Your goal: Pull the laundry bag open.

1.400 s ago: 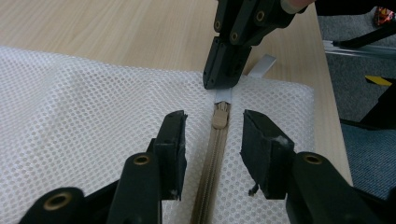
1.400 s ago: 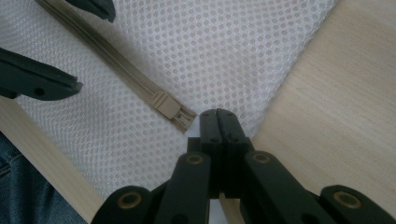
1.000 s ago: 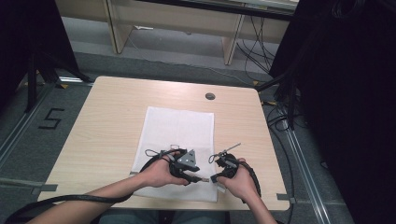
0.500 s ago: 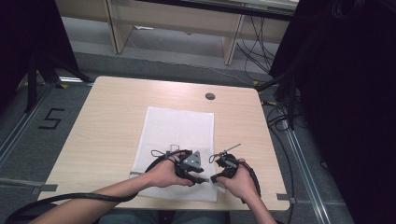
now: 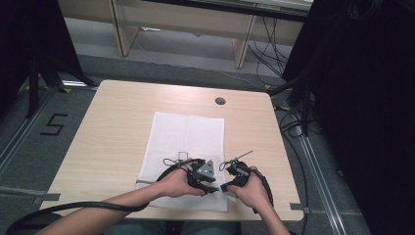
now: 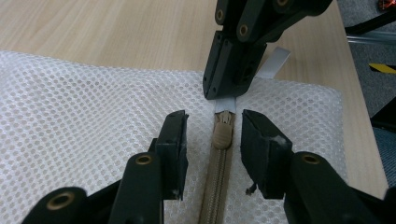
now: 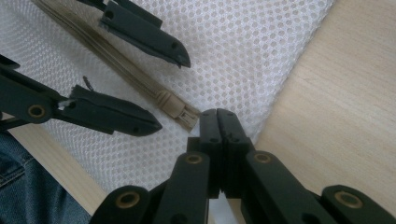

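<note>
A white mesh bag (image 5: 188, 137) lies flat on the wooden table (image 5: 112, 127), its beige zipper running along the near edge. My left gripper (image 6: 213, 122) is open. Its jaws have just been closing and stand on either side of the beige zipper pull (image 6: 222, 135) without touching it. Just past the pull, my right gripper (image 6: 225, 93) is shut on the white tab at the zipper's end. The right gripper view shows its closed tips (image 7: 217, 116) at the zipper's end, with the pull (image 7: 169, 103) between the left gripper's (image 7: 170, 92) spread jaws. Both grippers meet at the bag's near right corner (image 5: 220, 186).
A round grommet (image 5: 220, 101) sits in the table's far side. The table's near edge is close under both hands. Black cables (image 5: 73, 208) trail off the front. Dark curtains and cable bundles stand to the right.
The left hand has shifted slightly right, toward the right gripper, and its jaws have narrowed around the zipper pull. The right gripper has stayed put.
</note>
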